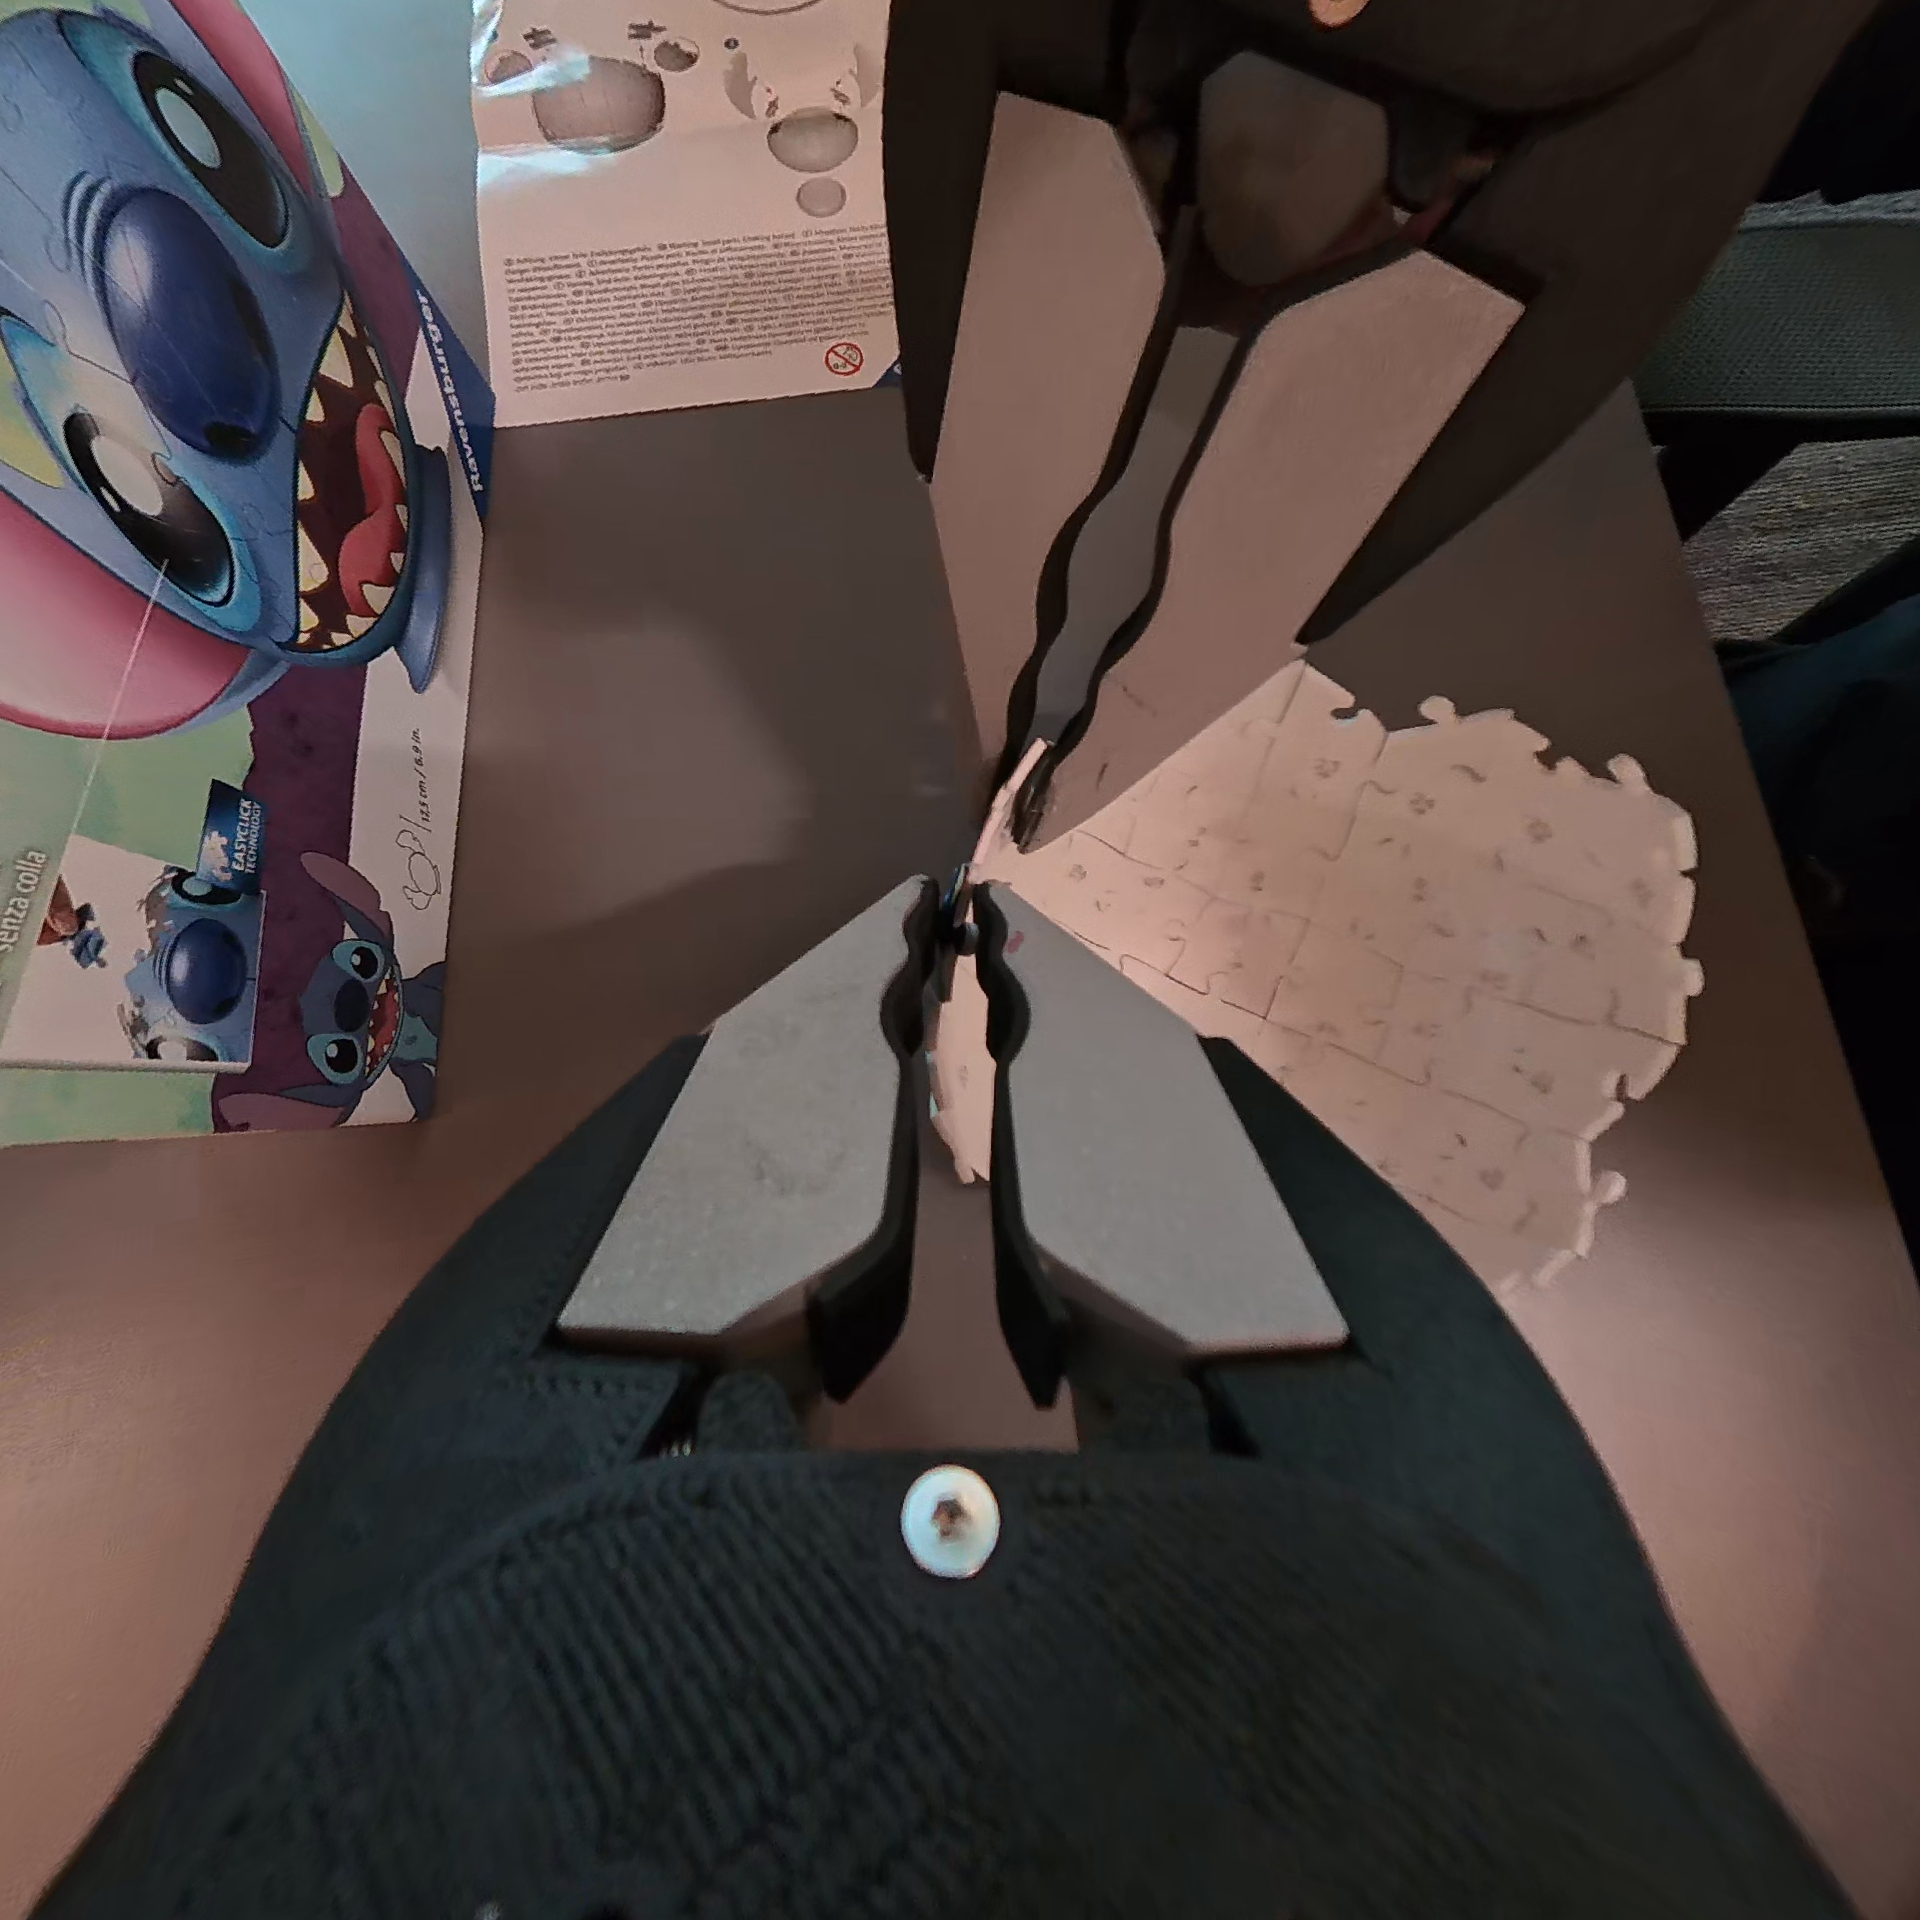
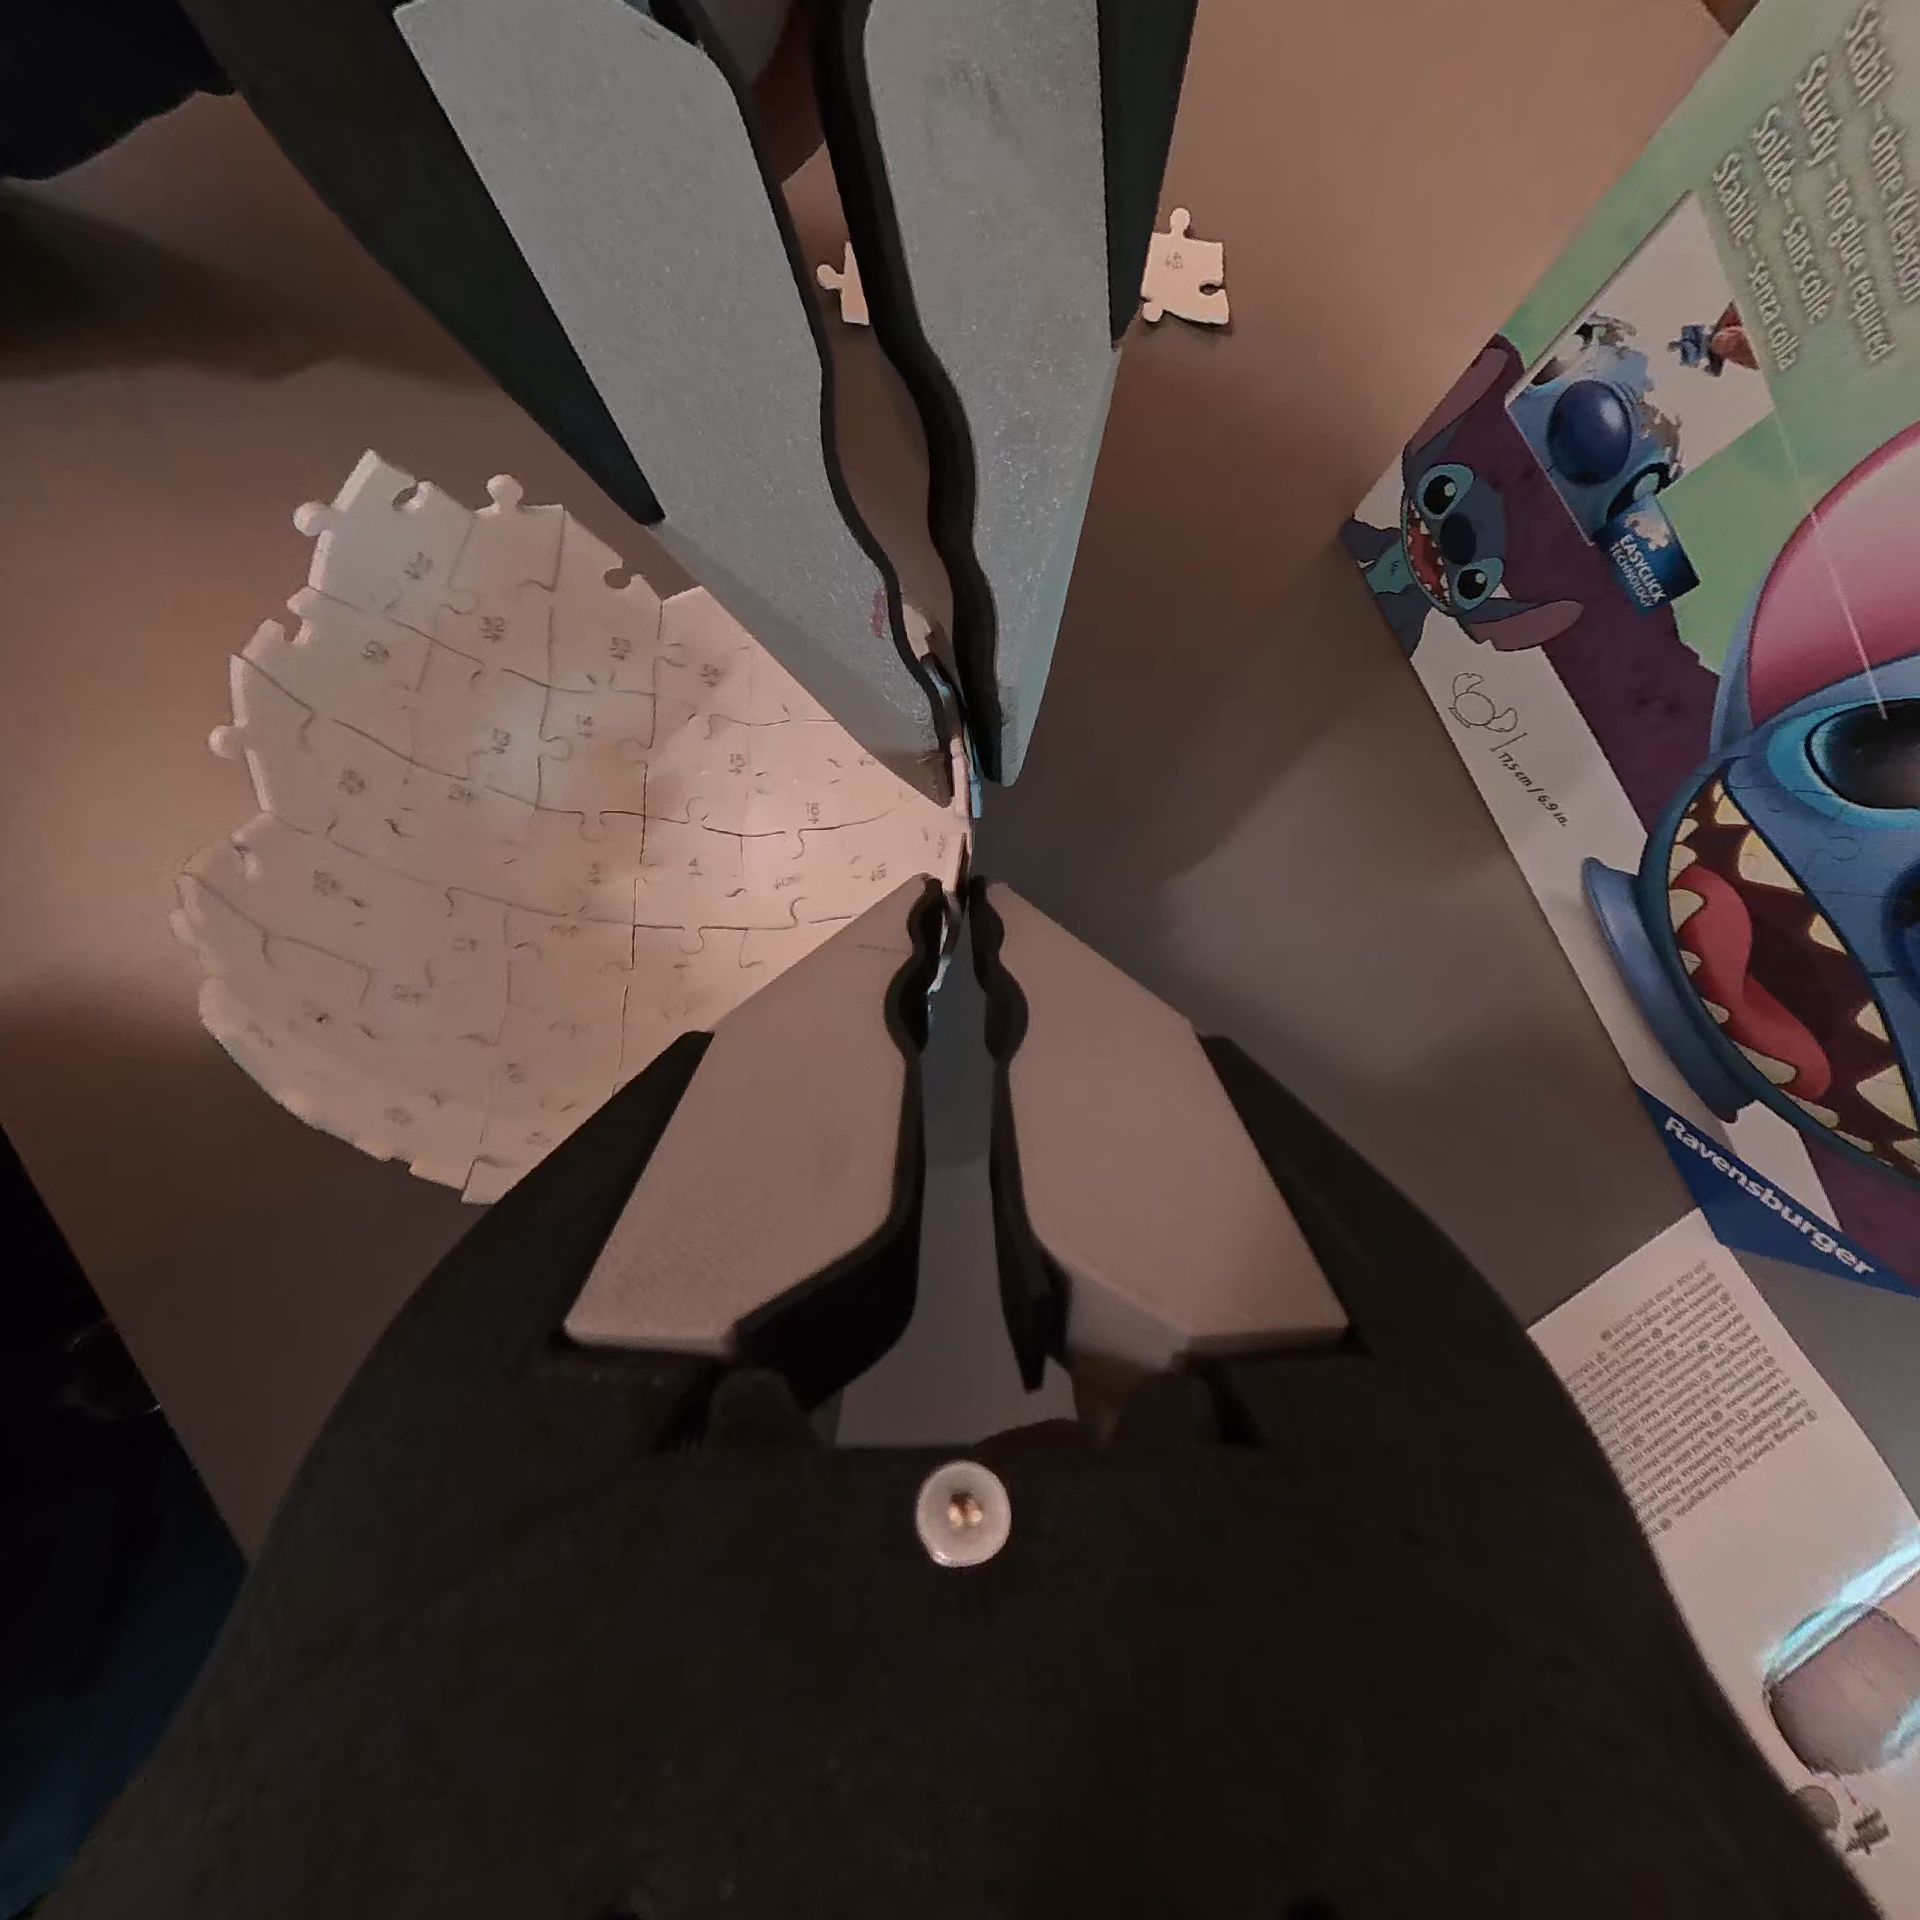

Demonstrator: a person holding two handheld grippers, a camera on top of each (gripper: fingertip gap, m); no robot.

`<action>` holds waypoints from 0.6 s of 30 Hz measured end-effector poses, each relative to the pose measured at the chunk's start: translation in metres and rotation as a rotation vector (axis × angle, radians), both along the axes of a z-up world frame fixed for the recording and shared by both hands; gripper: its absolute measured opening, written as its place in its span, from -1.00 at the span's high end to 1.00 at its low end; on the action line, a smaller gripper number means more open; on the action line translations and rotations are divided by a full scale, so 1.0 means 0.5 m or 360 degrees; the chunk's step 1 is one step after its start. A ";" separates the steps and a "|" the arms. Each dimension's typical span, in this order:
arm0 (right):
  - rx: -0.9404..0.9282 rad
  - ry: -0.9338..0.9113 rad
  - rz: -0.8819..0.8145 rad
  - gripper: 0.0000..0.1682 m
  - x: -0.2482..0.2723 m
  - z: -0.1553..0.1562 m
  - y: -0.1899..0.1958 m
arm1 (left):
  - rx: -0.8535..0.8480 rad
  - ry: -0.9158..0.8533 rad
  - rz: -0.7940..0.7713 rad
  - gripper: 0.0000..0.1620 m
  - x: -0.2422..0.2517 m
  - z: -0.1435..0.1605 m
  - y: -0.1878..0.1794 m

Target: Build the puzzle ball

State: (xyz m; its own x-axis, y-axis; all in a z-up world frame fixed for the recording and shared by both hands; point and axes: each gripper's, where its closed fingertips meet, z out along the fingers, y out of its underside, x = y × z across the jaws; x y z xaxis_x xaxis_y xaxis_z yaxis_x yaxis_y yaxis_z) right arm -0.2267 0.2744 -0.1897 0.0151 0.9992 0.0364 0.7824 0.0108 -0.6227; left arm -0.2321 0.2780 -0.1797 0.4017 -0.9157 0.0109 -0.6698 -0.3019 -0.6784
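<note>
**Between two tongs: half-built puzzle shell pinched at one rim**

Above the brown table (image 1: 675, 644), left gripper (image 1: 954, 902) and right gripper (image 2: 951, 896) meet tip to tip, each clamped narrow on the edge of the curved white puzzle shell (image 2: 468, 831). Shell fans out sideways from both tips. Puzzle box (image 1: 208, 520), instruction sheet (image 1: 686, 260) and loose piece (image 2: 1184, 272) lie apart.

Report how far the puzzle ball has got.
Done: a curved shell of joined pieces, roughly a bowl, well short of a ball. In hand: left gripper and right gripper both pinch its rim, apparently seating an edge piece. Left: two loose pieces on the table and the rest of the sphere.
</note>
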 end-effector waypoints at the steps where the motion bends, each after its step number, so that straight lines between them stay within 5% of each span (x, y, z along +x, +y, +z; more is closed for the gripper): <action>1: -0.0006 0.0002 -0.0005 0.98 0.000 0.000 0.000 | -0.0005 -0.0003 -0.0003 0.95 0.000 0.000 -0.001; 18: -0.0113 0.0075 -0.0065 0.99 -0.002 0.006 -0.003 | -0.0035 -0.0036 -0.0010 0.94 0.004 0.005 -0.004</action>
